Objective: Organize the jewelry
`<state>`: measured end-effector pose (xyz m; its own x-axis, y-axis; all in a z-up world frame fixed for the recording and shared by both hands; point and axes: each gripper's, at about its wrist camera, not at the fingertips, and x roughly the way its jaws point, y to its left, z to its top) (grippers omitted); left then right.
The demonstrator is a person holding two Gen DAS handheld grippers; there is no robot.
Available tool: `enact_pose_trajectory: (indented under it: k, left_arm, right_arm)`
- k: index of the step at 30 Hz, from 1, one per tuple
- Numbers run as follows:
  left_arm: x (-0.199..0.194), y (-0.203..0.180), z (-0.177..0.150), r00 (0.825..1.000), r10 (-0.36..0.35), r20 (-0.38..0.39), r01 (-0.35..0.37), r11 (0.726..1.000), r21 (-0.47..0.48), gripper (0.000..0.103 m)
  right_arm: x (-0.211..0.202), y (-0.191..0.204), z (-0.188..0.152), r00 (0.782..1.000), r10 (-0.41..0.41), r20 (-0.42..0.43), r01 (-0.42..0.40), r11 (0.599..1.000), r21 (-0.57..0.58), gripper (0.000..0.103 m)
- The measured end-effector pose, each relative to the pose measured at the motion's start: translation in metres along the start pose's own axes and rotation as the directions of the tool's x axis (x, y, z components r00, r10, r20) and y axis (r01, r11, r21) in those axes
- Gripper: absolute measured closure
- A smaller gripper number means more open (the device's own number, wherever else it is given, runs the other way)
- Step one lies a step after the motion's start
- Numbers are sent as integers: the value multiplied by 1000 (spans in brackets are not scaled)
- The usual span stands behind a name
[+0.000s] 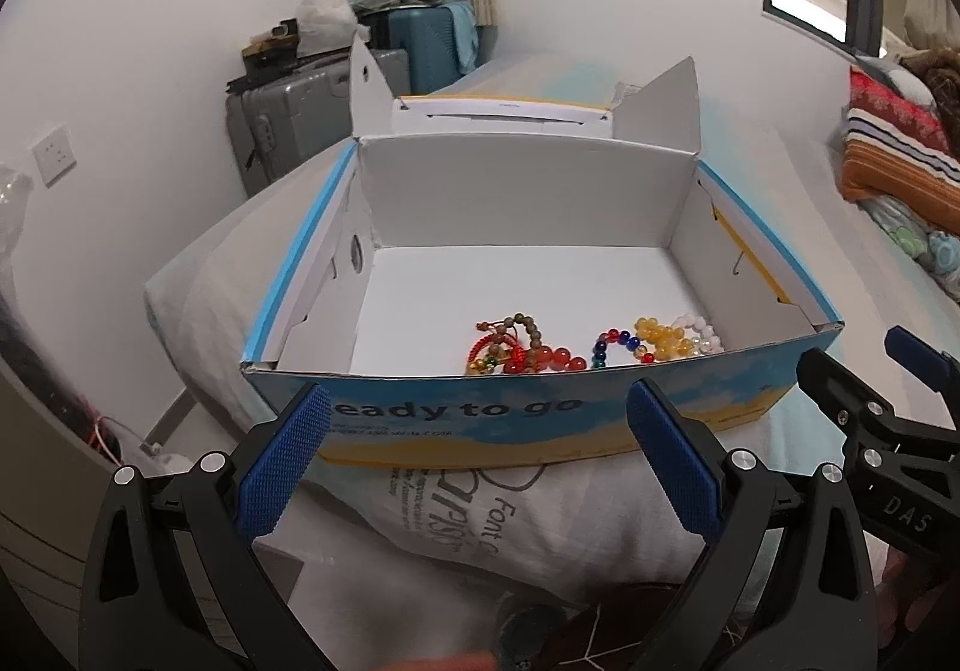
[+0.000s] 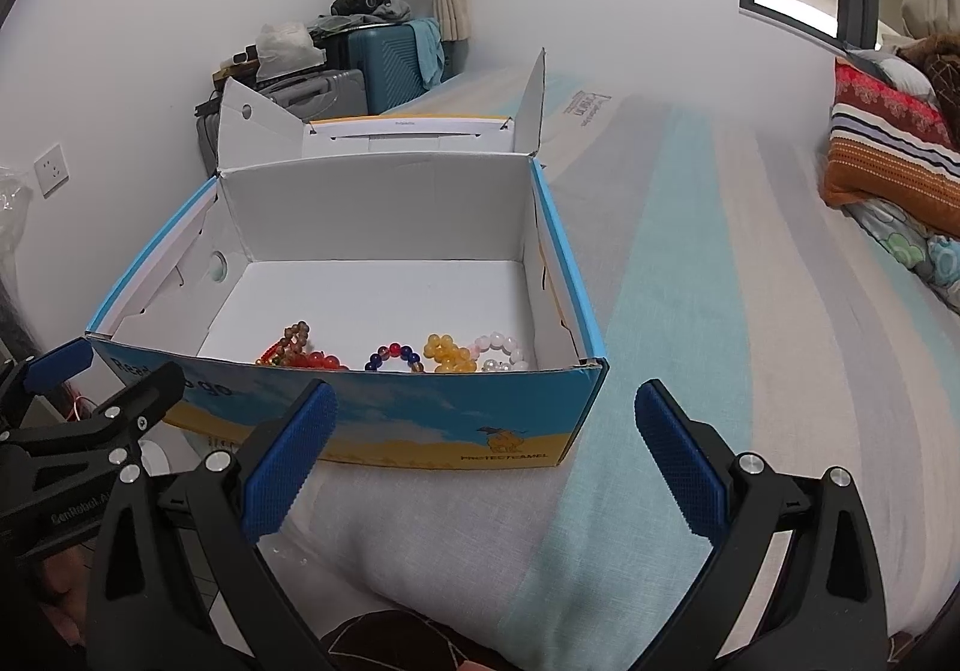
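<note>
Bracelets of coloured beads lie bunched along the near wall of the open blue-and-yellow cardboard shoebox (image 1: 540, 419): brown wooden bead strand with red cord (image 1: 516, 335), red-orange bead bracelet (image 1: 549, 362), dark blue and red bead bracelet (image 1: 615, 344), yellow amber bead bracelet (image 1: 660, 341), white-pink bead bracelet (image 1: 699, 332). They touch or overlap, so likely dropped in one by one. The box sits on a striped bed (image 2: 690, 281), lid flaps up for access. The left hand-held gripper (image 1: 480, 461) and right hand-held gripper (image 2: 486, 461) both hover just before the box front, fingers apart and empty, seemingly between picks or finished. Suitcases (image 2: 360, 71) stand by the far wall.
</note>
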<state>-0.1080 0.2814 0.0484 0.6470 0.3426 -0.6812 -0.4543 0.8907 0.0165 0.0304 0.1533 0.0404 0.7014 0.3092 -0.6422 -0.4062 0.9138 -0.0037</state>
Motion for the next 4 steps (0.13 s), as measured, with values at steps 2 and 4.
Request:
enact_pose_trajectory:
  k: [2,4]
  left_arm:
    - [0,0,0,1000,17,-3,-17,1000,5,6]
    - [1,1,0,1000,26,-6,-26,1000,4,6]
  right_arm:
    - [0,-1,-1,1000,0,-1,0,1000,-2,7]
    - [0,-2,-1,1000,1,-2,-1,1000,-1,7]
